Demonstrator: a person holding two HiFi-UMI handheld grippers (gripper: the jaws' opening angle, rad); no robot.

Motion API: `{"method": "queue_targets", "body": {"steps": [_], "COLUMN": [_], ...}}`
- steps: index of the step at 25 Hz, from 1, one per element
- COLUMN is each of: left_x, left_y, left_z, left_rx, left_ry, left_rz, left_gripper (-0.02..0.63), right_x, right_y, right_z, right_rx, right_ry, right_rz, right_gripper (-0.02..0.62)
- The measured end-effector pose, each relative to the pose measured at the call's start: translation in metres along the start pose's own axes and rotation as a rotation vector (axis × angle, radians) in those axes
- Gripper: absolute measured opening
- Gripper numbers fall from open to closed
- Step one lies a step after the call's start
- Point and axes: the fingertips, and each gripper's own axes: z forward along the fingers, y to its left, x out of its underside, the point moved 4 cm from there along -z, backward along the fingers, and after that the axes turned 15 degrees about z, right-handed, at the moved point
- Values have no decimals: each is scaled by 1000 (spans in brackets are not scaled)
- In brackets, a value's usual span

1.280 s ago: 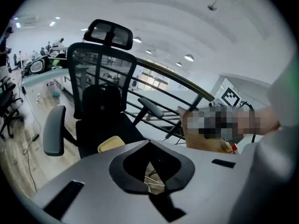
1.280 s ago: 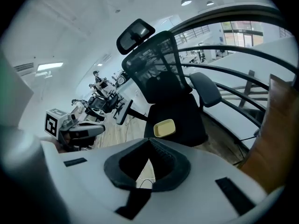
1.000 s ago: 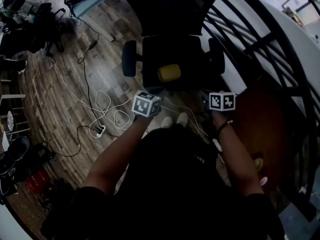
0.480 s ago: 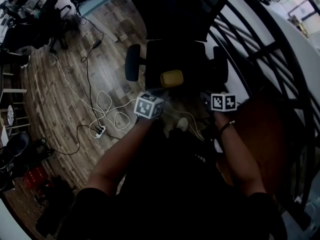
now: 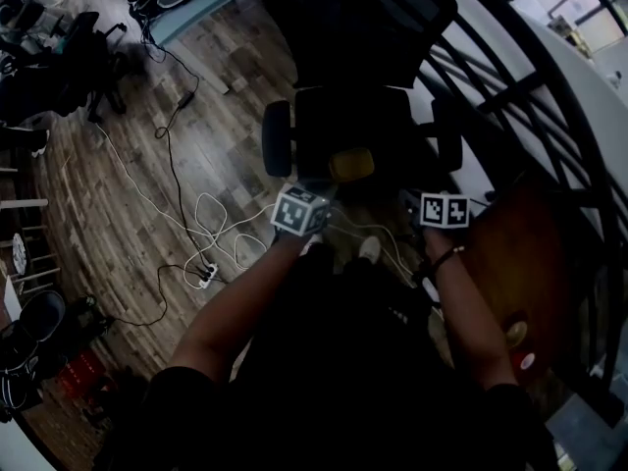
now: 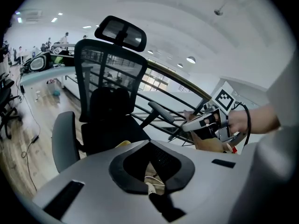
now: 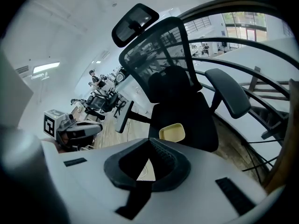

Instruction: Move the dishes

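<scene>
You are closing in on the office chair (image 5: 353, 116) — its seat is sitting nearer your claws than a second ago. The yellow dish (image 5: 351, 163) is lying on that seat, just ahead of the left gripper (image 6: 149, 187) and right gripper (image 7: 142, 180). Both are pressed together, pinching nothing — you are only approaching, so spreading comes before pickup.

Black office chair (image 5: 343, 116), yellow dish (image 5: 351, 164) atop
</scene>
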Motion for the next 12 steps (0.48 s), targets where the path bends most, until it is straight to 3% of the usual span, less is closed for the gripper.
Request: {"method": "queue_targets", "body": {"steps": [7,12], "left_x": [27,20], "left_y": [42,54], "left_z": [-11,-11], "left_rx": [42,61], "left_ry": [21,4], "left_rz": [26,32], "left_gripper": [-9,-9], "right_x": [5,-5], "right_y": [25,33], "right_z": [20,29], "right_rx": [47,67], "right_ry": [-39,-29], "right_rz": [26,23], "right_gripper": [11,12]}}
